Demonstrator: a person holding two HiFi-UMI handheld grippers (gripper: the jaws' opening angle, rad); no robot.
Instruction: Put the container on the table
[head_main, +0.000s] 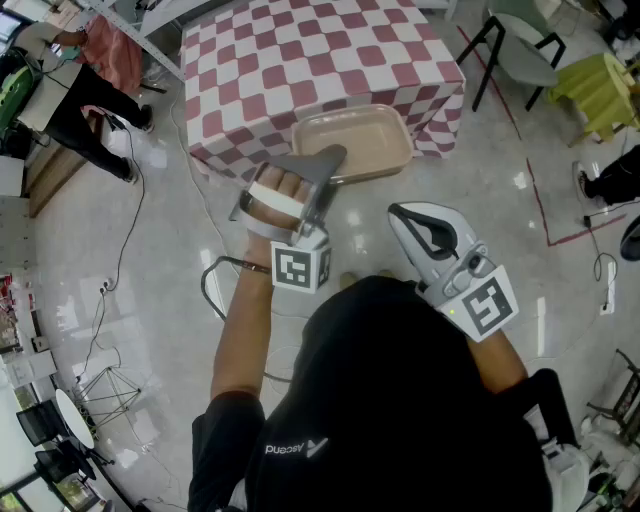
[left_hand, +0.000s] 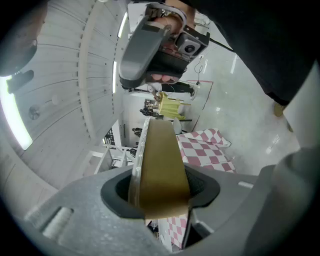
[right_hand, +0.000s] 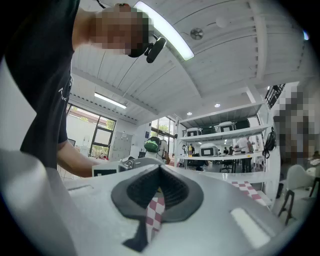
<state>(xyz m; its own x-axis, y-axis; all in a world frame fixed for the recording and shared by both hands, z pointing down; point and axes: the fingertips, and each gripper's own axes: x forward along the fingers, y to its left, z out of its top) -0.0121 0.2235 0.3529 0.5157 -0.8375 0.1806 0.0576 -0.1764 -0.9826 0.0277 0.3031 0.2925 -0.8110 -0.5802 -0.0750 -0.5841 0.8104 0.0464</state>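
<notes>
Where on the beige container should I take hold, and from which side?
Take the rim on its near long side, coming in roughly level from the person's side, with a jaw on each face of the thin wall. The container is a broad, shallow tray, too wide to span, and its far side reaches over the table. The left gripper is clamped there.

"Ascend" on black shirt

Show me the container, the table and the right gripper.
container (head_main: 355, 140), head view, bare inside
table (head_main: 300, 60), head view, checkered top
right gripper (head_main: 402, 213), head view, tips of fingers
</notes>
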